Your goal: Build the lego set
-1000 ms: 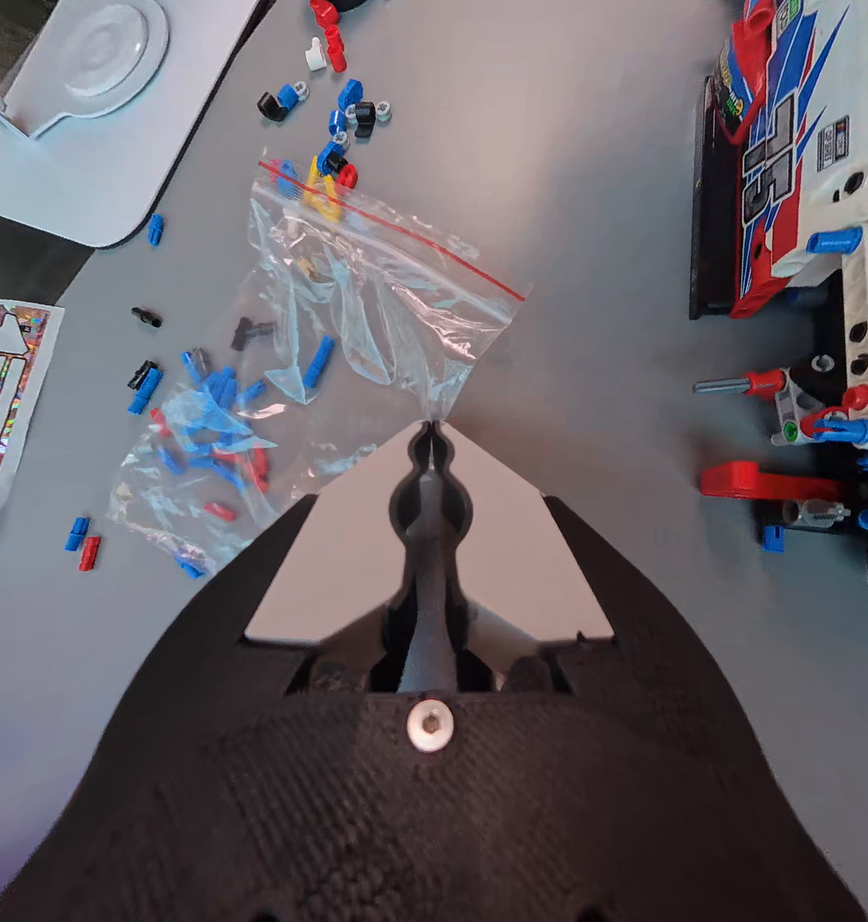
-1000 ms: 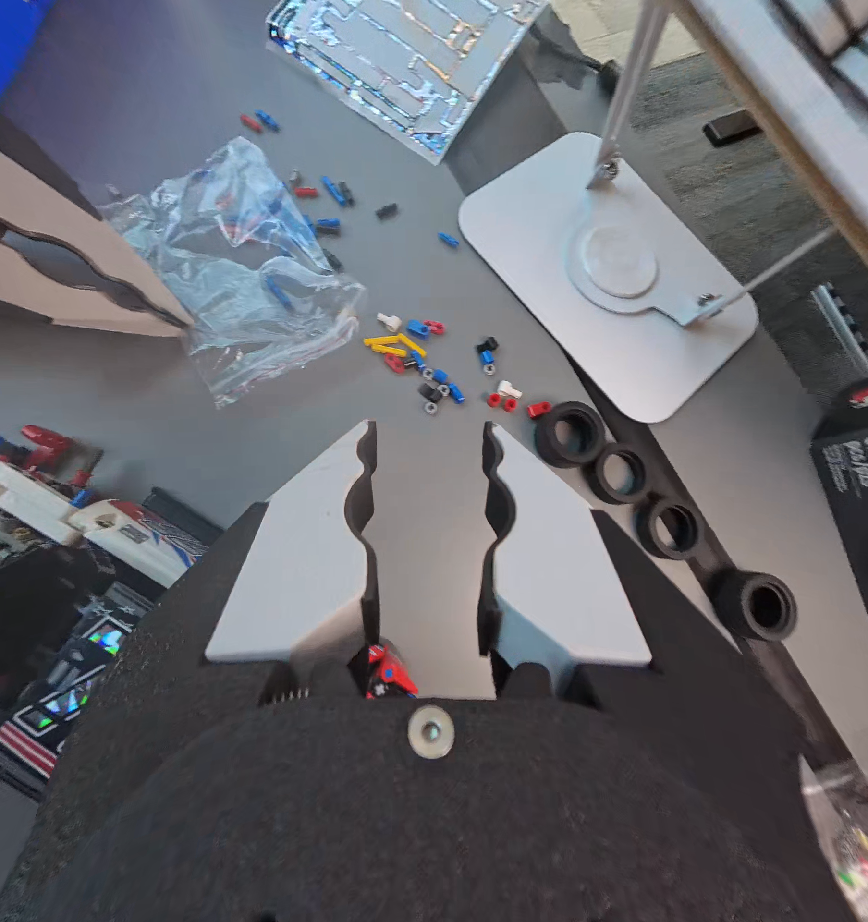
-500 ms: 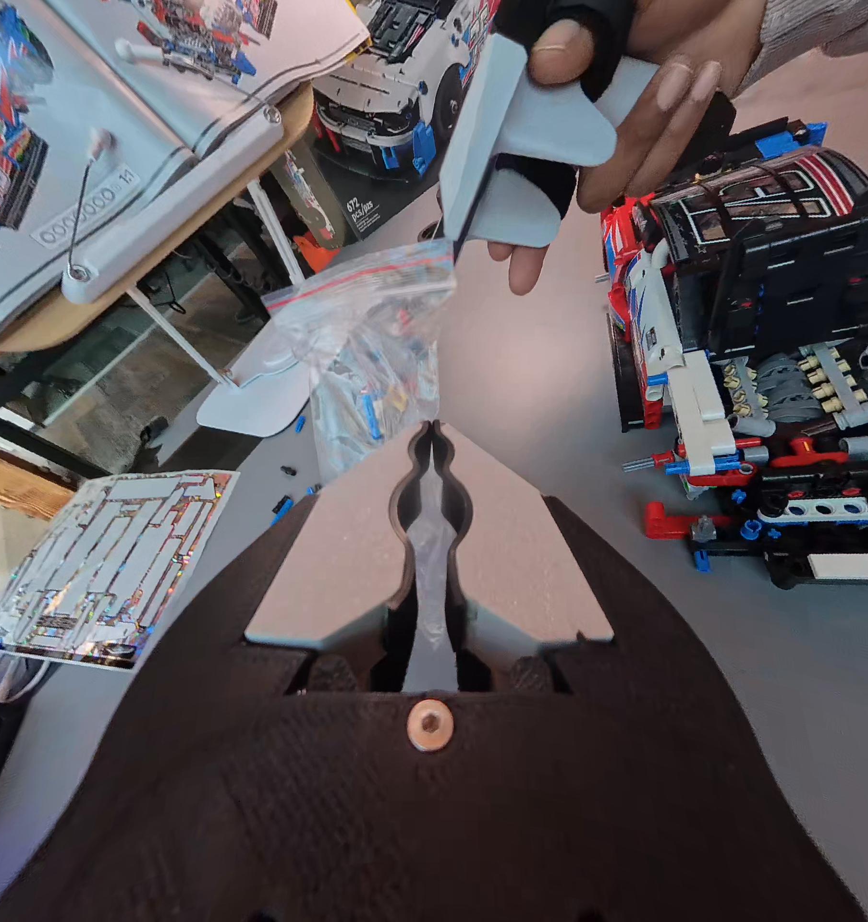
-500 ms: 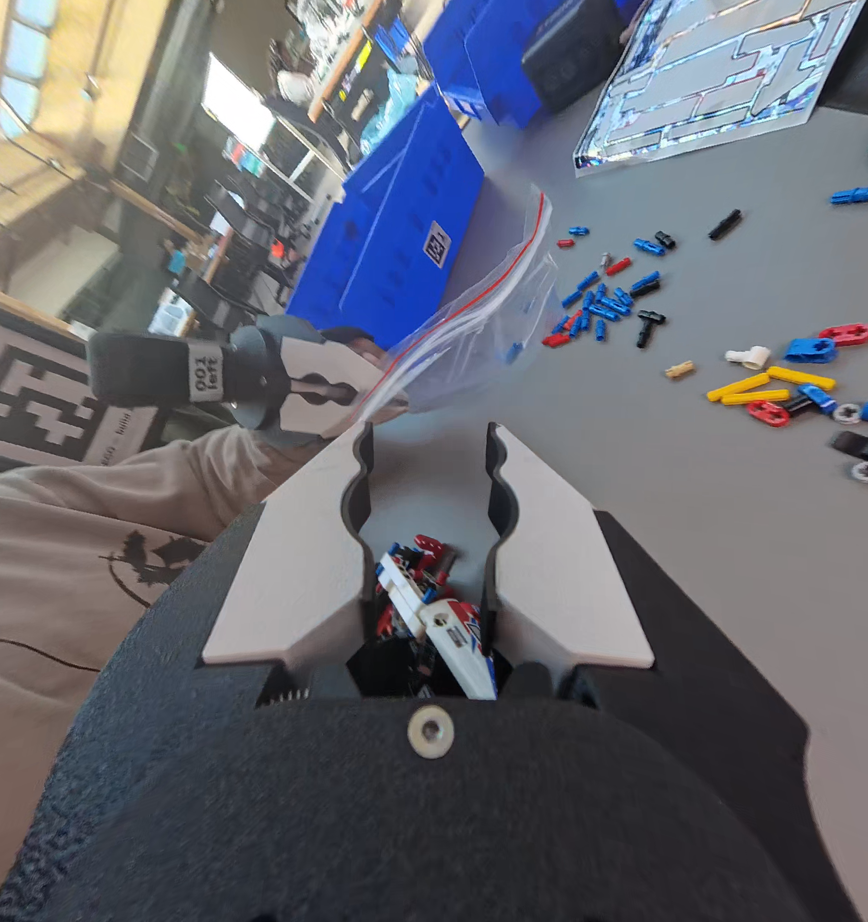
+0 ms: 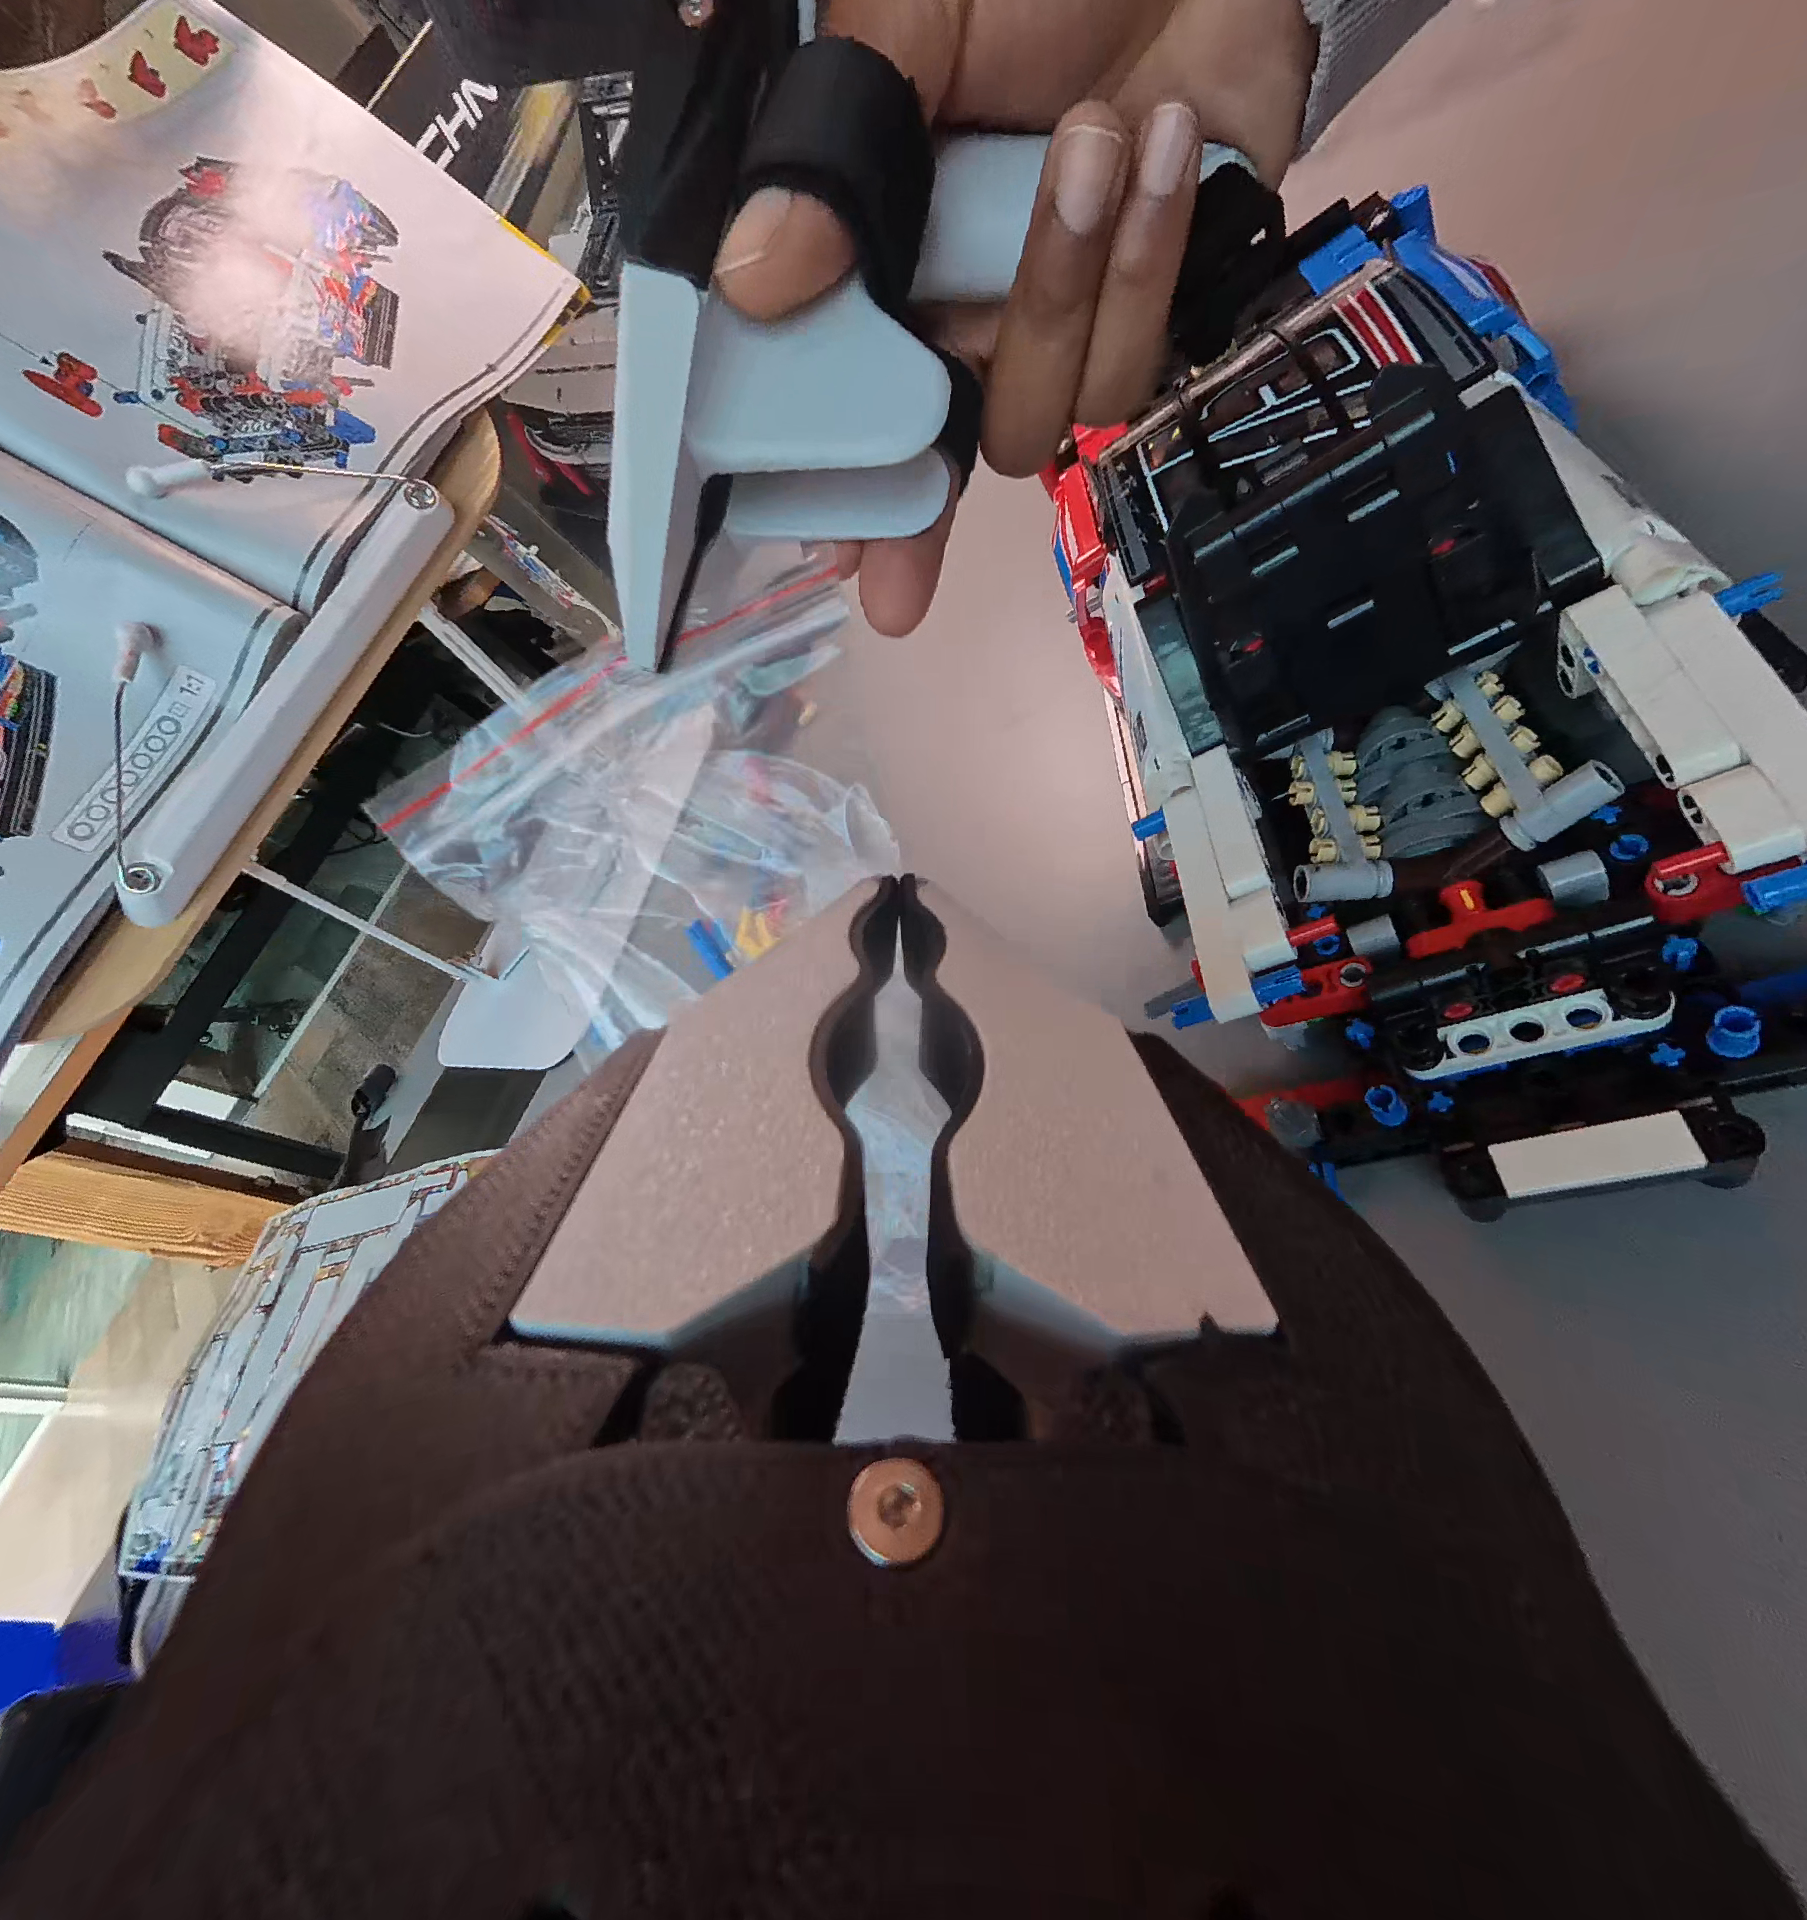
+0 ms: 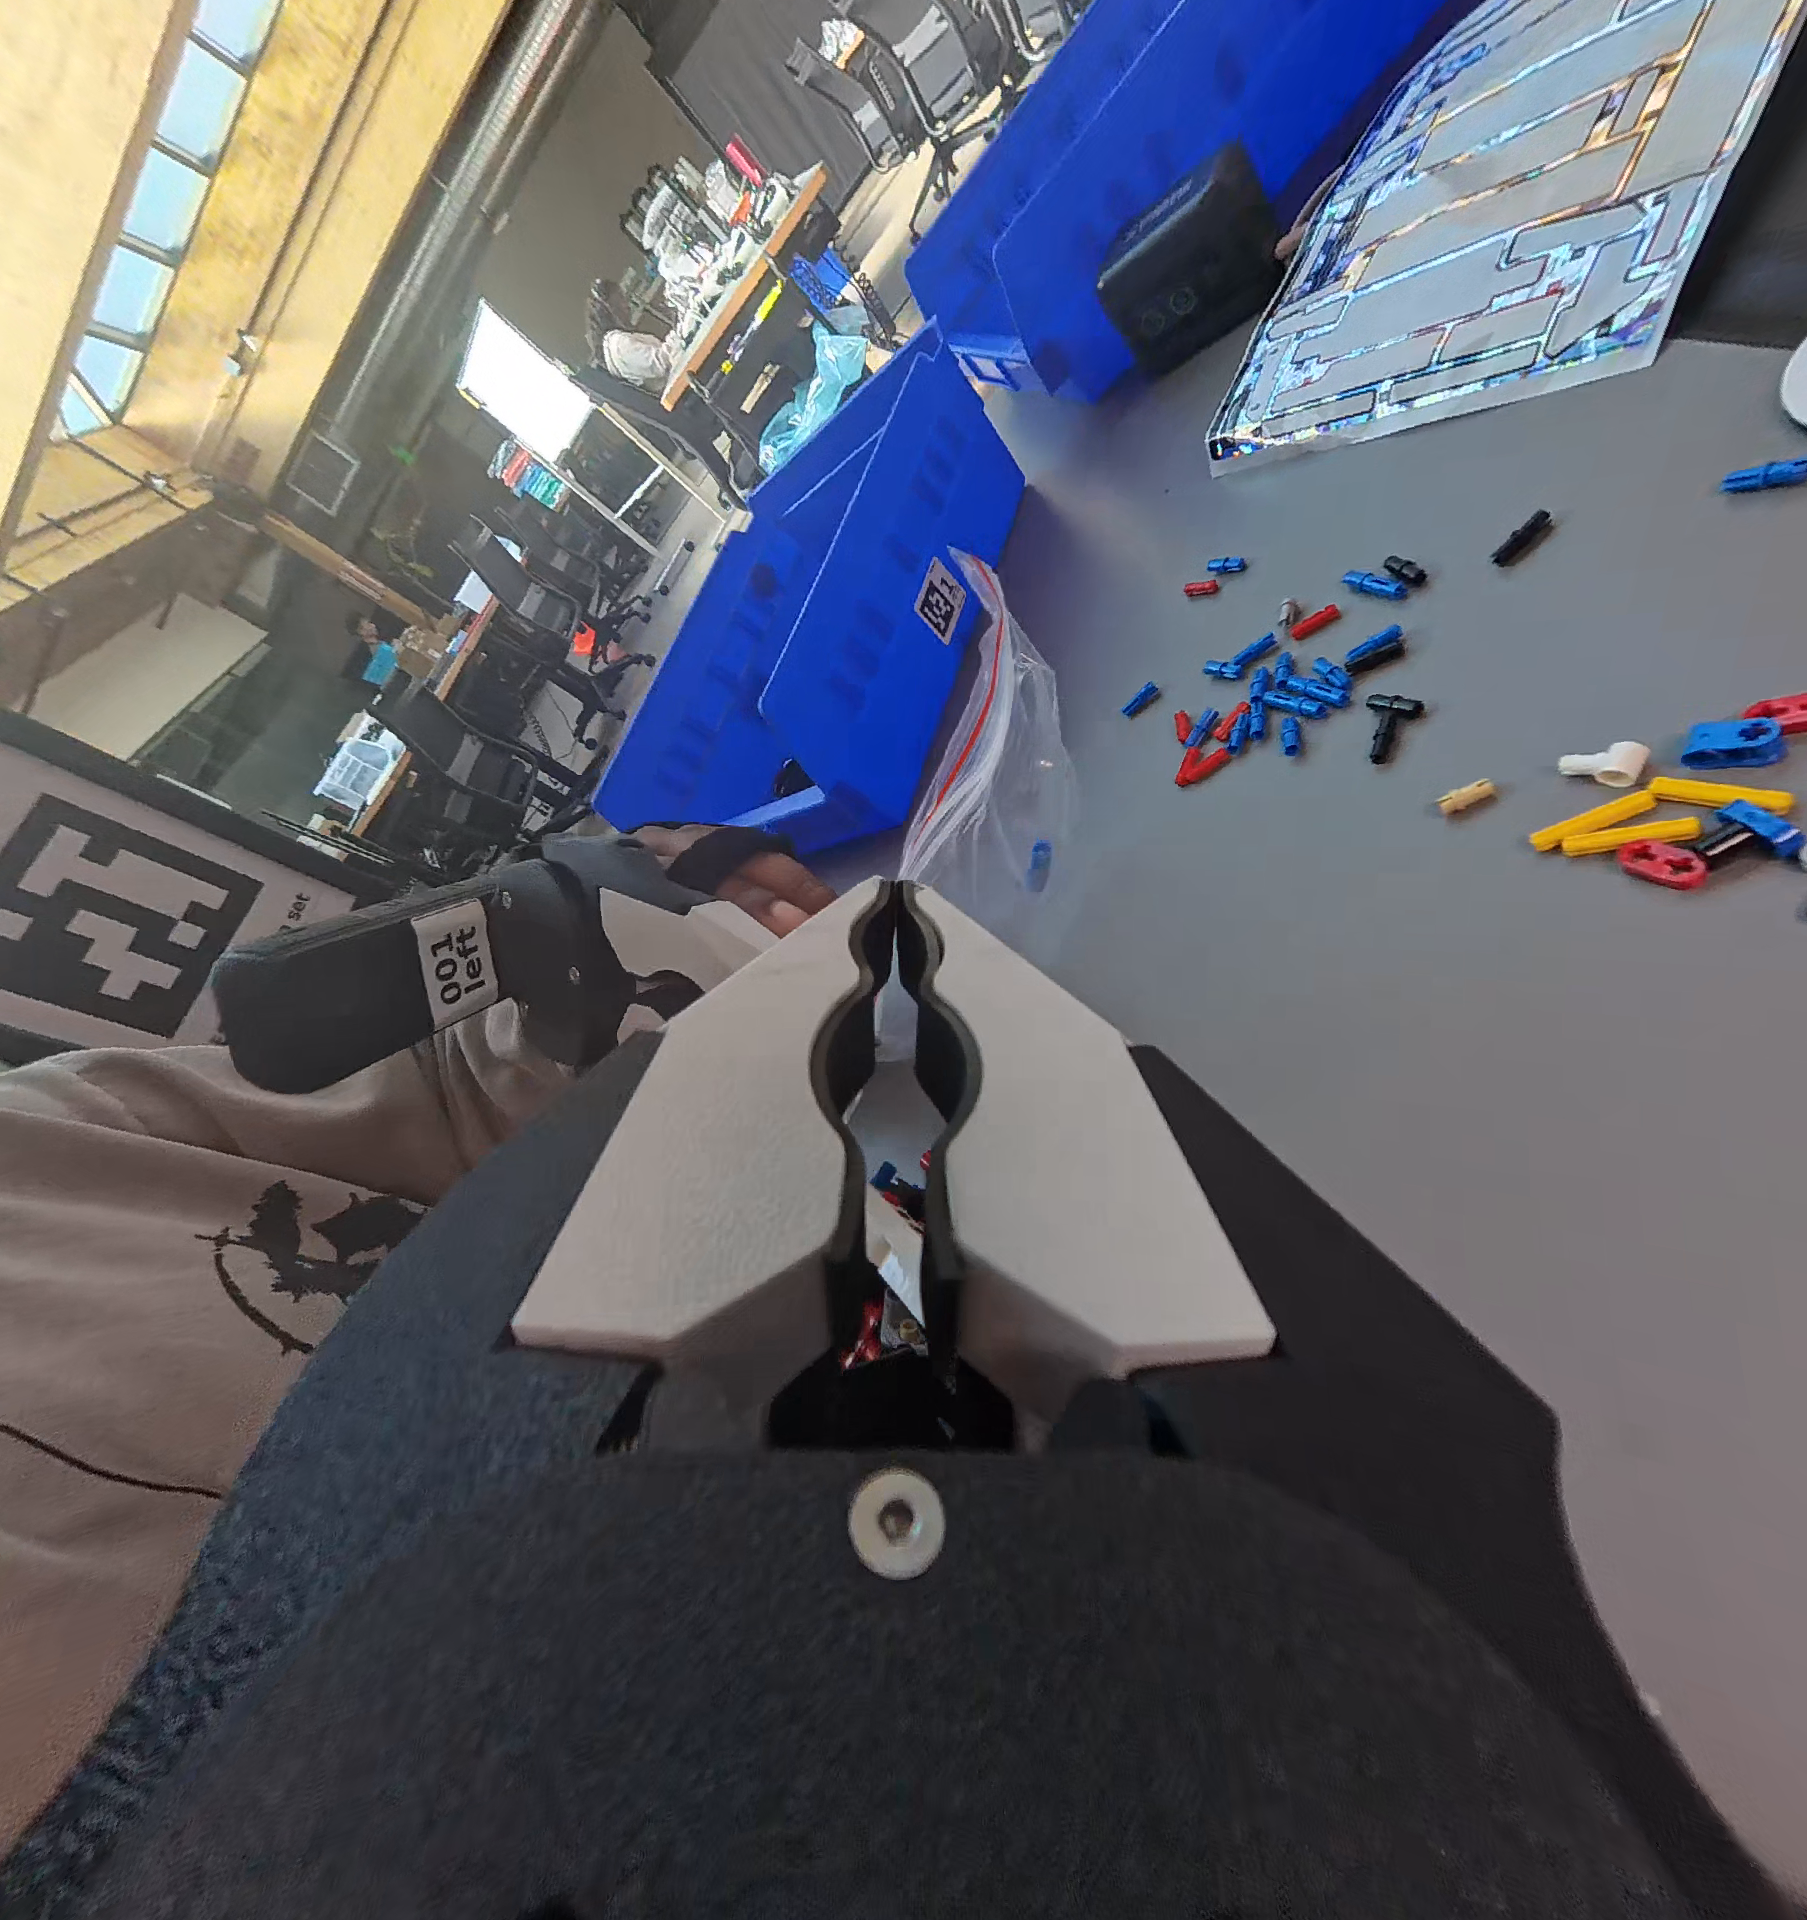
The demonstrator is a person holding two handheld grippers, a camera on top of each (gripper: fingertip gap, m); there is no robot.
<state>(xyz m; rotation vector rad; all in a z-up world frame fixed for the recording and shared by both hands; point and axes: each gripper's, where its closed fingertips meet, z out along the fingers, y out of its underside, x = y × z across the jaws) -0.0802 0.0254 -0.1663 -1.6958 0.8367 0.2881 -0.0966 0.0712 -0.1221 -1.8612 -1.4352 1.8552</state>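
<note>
A clear zip bag (image 5: 608, 821) with a red seal line hangs in the air between my two grippers, a few small pieces still in it. My left gripper (image 5: 899, 891) is shut on one bottom corner of the bag. My right gripper (image 5: 658, 649) is shut on the bag's sealed top edge, with a hand around it. In the right wrist view my right gripper (image 6: 897, 894) is shut on the bag (image 6: 992, 758). The left gripper's black body (image 6: 390, 987) lies to its left. The half-built white, black and red lego car (image 5: 1398, 644) stands on the grey table to the right.
Loose blue, red and black pins (image 6: 1283, 691) and yellow beams (image 6: 1626, 821) lie scattered on the table. A shiny sticker sheet (image 6: 1481, 229) and blue bins (image 6: 857, 623) are behind them. An open instruction booklet (image 5: 203, 343) rests on a stand at the left. Left tips to right tips: about 7 centimeters.
My left gripper lifted the bag off the table by its corner. My right gripper was open and has now shut on the bag's top edge. Both views have swung round.
</note>
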